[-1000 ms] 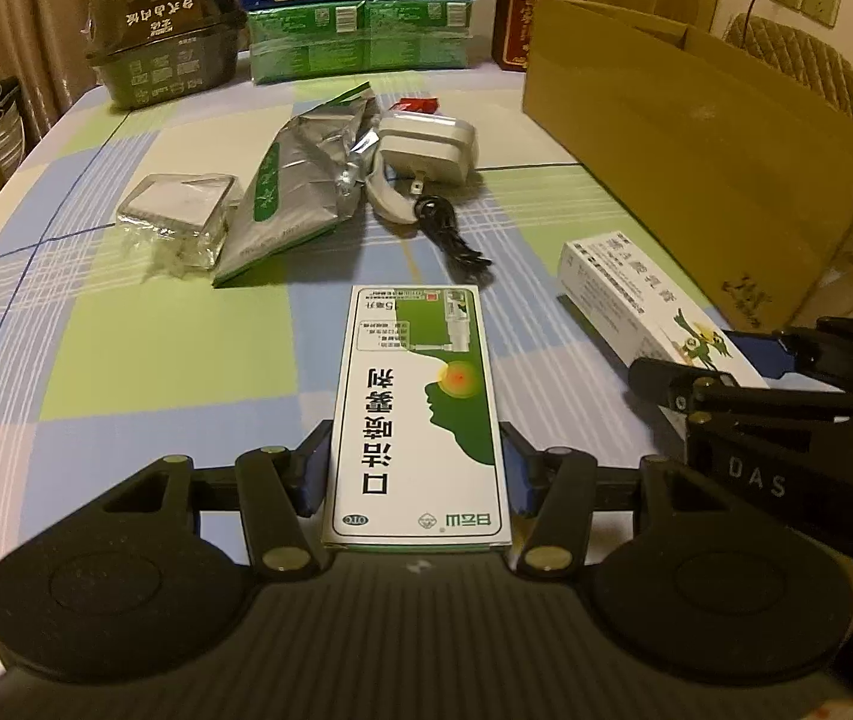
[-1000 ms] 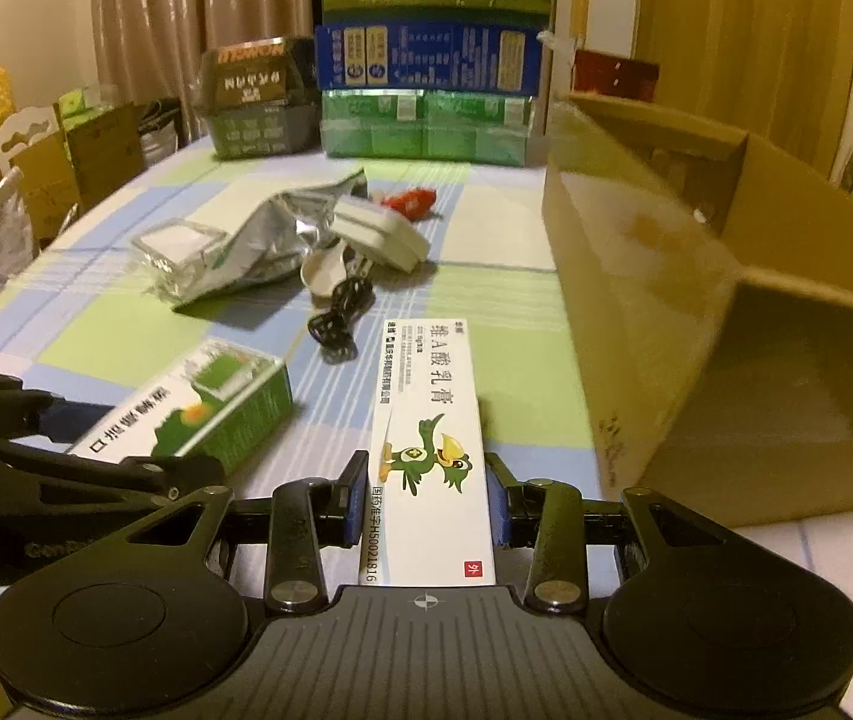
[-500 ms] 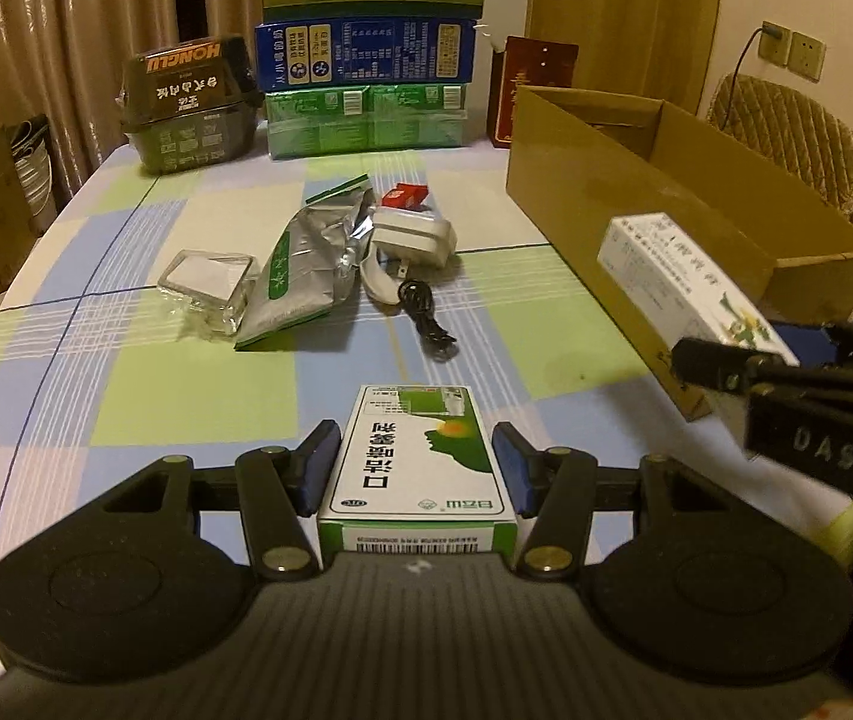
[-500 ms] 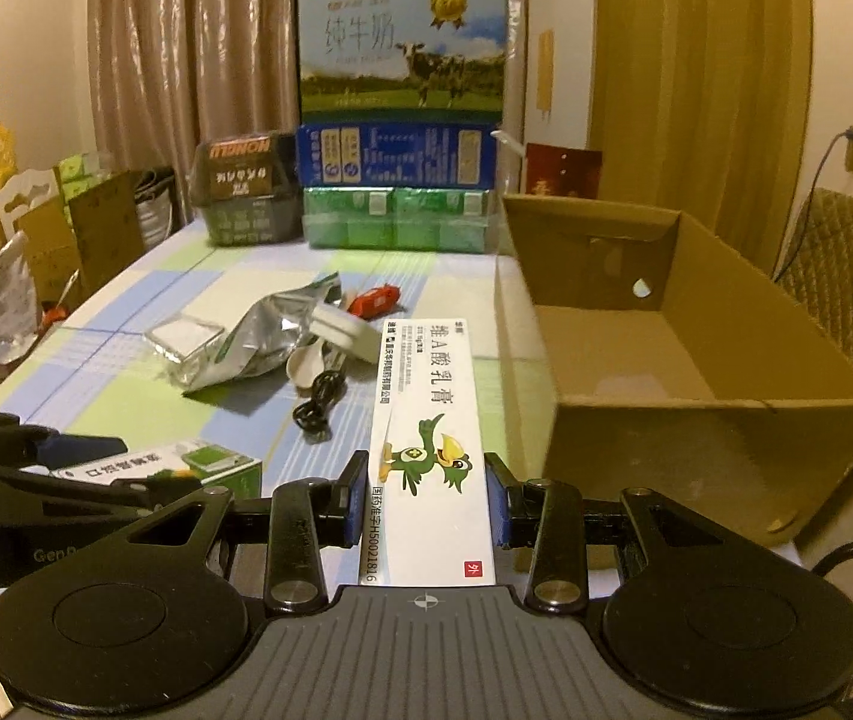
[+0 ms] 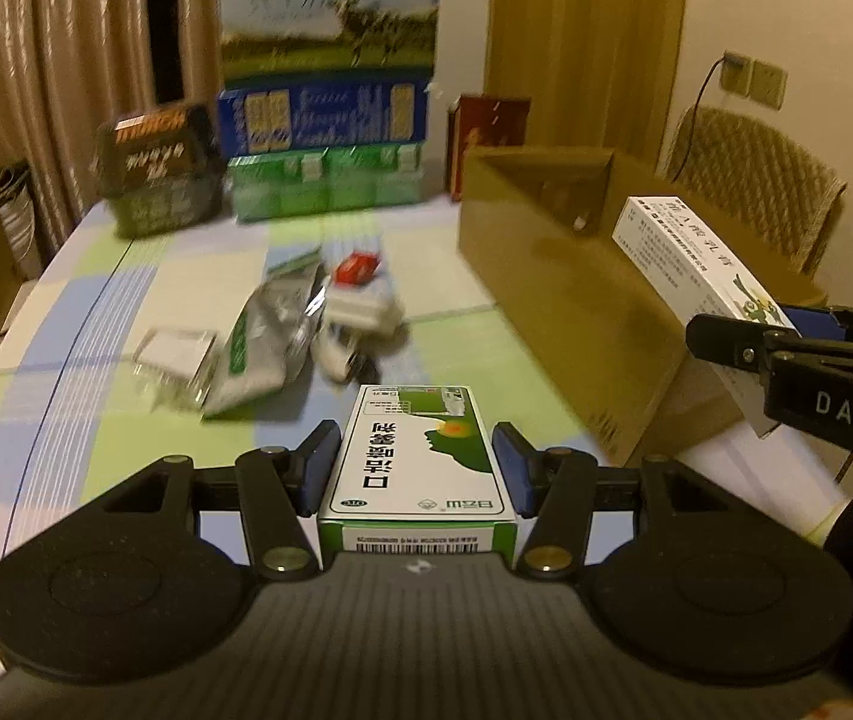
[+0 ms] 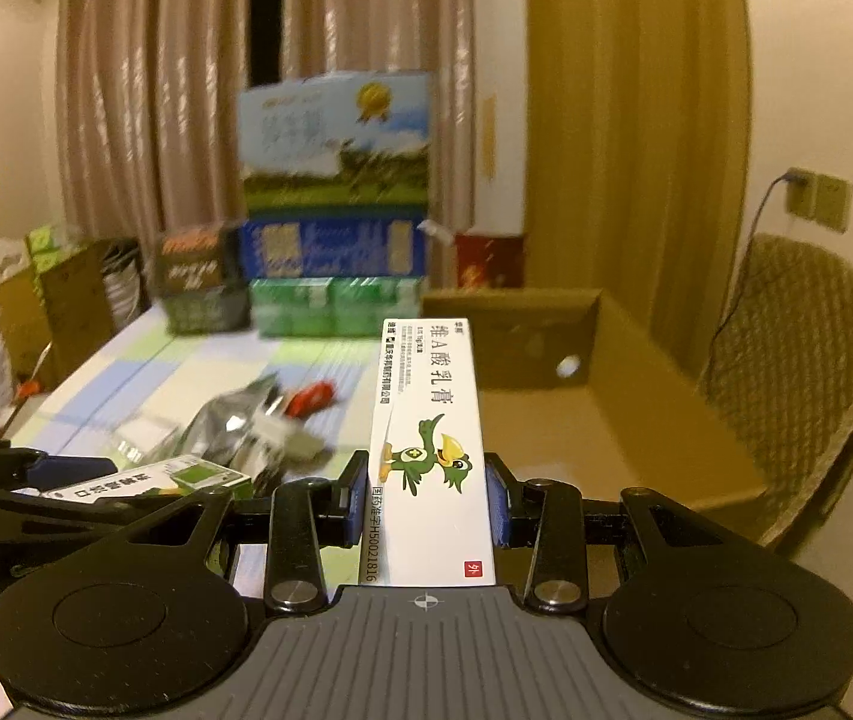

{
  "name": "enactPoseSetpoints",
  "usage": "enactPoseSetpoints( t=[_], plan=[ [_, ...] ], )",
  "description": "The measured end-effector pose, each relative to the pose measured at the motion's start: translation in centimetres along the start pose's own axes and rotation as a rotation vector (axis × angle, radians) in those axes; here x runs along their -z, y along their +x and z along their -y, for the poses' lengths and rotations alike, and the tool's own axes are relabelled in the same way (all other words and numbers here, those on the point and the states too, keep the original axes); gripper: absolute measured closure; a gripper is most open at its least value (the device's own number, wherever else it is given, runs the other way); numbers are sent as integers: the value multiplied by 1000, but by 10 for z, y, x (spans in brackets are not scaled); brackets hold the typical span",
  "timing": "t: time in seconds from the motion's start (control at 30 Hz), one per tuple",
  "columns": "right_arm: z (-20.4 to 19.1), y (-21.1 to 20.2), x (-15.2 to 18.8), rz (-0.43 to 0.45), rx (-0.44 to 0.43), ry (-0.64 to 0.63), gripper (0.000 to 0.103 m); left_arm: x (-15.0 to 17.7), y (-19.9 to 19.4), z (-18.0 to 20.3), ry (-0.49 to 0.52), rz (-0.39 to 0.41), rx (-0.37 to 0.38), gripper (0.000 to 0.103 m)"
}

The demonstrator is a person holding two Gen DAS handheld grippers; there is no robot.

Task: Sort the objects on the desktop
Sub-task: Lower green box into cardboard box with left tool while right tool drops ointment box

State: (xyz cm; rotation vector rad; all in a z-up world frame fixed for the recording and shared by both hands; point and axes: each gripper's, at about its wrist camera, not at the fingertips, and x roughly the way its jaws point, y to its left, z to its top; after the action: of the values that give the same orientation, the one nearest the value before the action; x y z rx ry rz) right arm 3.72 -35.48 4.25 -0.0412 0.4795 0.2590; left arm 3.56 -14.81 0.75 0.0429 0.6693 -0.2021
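Left gripper (image 5: 416,459): jaws are clamping the green-and-white medicine box (image 5: 420,456) by its long sides, holding it lifted clear of the tabletop (image 5: 96,360), barcode end toward the camera. Print on the box is sharp and the corners look square, with no crushing visible.

Right gripper (image 6: 425,501): jaws are gripping the long white ointment box (image 6: 426,450) near its rear end. Most of its length is cantilevering forward, duck logo up, pointing over the near part of the open cardboard carton (image 6: 636,414). In the left wrist view the same box is hanging just above the carton's side wall.

Risks, as judged:
- The white box is thin card held far from its middle. A quick swing could be pivoting it in the pads or letting it slip.
- Releasing at the rim may be tipping it back onto the tabletop.
- The two grippers are working close together. The green box could be clipping the carton wall or the right gripper on approach.

Farther out, blurred: foil pouch (image 5: 264,348), clear wrapped packet (image 5: 177,354), white charger (image 5: 360,312), small red item (image 5: 356,267), all lying unsorted mid-tabletop. Stacked cartons (image 5: 324,144) are standing at the far edge.
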Motion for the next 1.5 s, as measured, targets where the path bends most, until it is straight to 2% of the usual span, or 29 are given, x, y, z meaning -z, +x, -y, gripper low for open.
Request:
enactPoseSetpoints(
  t=[0.17, 0.4, 0.73, 1.07, 1.5],
  plan=[
    [36, 2, -23, 18, 54, 25, 68, -36, -5, 28, 21, 57, 40, 53],
    [87, 21, -36, -12, 99, 50, 68, -74, 16, 76, 59, 109, 104, 53],
    [129, 56, -31, -73, 115, 75, 67, -93, 66, 126, 96, 92, 159, 53],
    [139, 76, -28, -110, 111, 93, 67, -95, 101, 133, 84, 50, 169, 52],
    [127, 83, -32, -115, 81, 79, 67, -93, 90, 118, 91, 57, 137, 52]
  ],
)
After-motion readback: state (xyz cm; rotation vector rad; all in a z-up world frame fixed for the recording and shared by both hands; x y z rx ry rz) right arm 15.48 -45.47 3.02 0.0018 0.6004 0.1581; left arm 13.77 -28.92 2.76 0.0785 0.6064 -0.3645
